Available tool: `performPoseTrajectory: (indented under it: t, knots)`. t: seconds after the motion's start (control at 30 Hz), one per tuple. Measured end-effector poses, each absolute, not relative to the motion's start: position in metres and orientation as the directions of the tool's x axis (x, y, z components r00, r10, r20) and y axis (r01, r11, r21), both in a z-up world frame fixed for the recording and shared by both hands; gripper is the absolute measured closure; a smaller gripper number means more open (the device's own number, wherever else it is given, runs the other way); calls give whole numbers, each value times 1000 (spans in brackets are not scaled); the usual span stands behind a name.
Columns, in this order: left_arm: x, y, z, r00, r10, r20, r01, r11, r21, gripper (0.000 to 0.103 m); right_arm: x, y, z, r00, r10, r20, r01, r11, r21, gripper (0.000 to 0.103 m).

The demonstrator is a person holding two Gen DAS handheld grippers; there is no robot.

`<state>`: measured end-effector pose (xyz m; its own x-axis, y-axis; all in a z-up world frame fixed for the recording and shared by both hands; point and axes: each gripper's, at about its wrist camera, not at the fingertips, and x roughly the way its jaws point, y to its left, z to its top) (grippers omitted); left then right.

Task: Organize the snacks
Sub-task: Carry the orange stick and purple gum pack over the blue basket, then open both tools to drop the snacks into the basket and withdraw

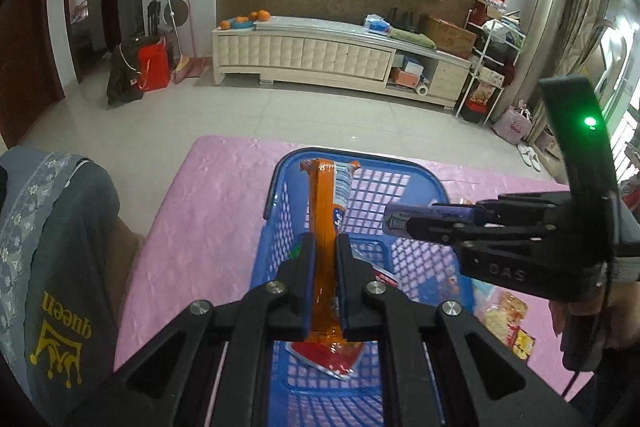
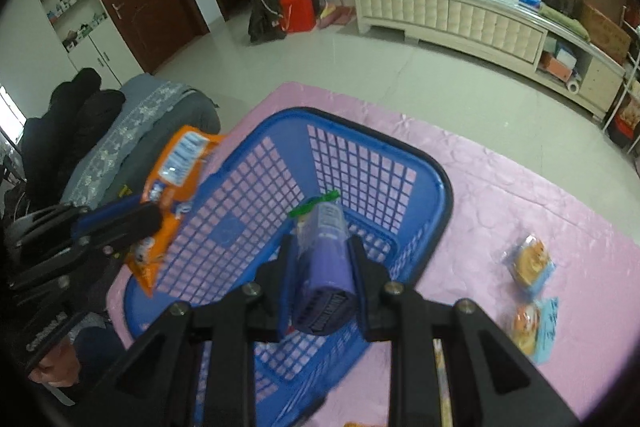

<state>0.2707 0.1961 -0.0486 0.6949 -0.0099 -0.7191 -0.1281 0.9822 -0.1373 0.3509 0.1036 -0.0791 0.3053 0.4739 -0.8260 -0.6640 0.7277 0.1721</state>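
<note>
A blue plastic basket (image 1: 362, 163) stands on a pink cloth; it also shows in the right wrist view (image 2: 436, 187). My left gripper (image 1: 323, 247) is shut on an orange snack packet (image 1: 325, 203) and holds it upright above the basket. The same packet (image 2: 176, 167) shows at the left of the right wrist view, held by the left gripper (image 2: 144, 227). My right gripper (image 2: 320, 251) is shut on a purple snack packet (image 2: 326, 267) above the basket; it shows in the left wrist view (image 1: 408, 223) with the purple packet (image 1: 432, 215). A red packet (image 1: 332, 355) lies in the basket.
Two wrapped pastries (image 2: 530, 261) (image 2: 528, 327) lie on the pink cloth (image 2: 520, 195) right of the basket. More snack packets (image 1: 506, 315) lie by the basket's right side. A grey cushion (image 1: 52, 227) borders the cloth on the left. A white cabinet (image 1: 320, 51) stands across the floor.
</note>
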Motion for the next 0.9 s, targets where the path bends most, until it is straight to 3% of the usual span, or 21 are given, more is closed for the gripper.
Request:
performPoseTrajectory:
  t: [0.17,0.2,0.23,0.27,0.3,0.33,0.9]
  knots:
    - [277,191,-59,684,-18,-729,-111,986,-128,94,364,115,-91,342,434,-833,-662,741,114,73]
    - [278,190,-62,680,-19,-733,-110,986,-127,94,364,115,-92,364,419,-832,-662,744,86,66]
    - [278,190,-63,678,-20,-735,-108,986,-127,94,362,115,-94,401,394,-827,-658,752,40,40]
    - [278,188,-66,675,-24,-738,-104,986,-127,94,360,113,-95,418,389,-821,-655,756,25,24]
    - [279,188,-68,671,-25,-741,-103,987,-127,94,358,110,-94,415,418,-808,-665,746,44,12]
    - [278,186,-71,663,-26,-748,-102,987,-125,94,355,107,-91,418,434,-798,-666,744,56,8]
    - [278,159,-57,635,-55,-771,-70,989,-128,94,331,38,-63,450,420,-789,-548,827,128,5]
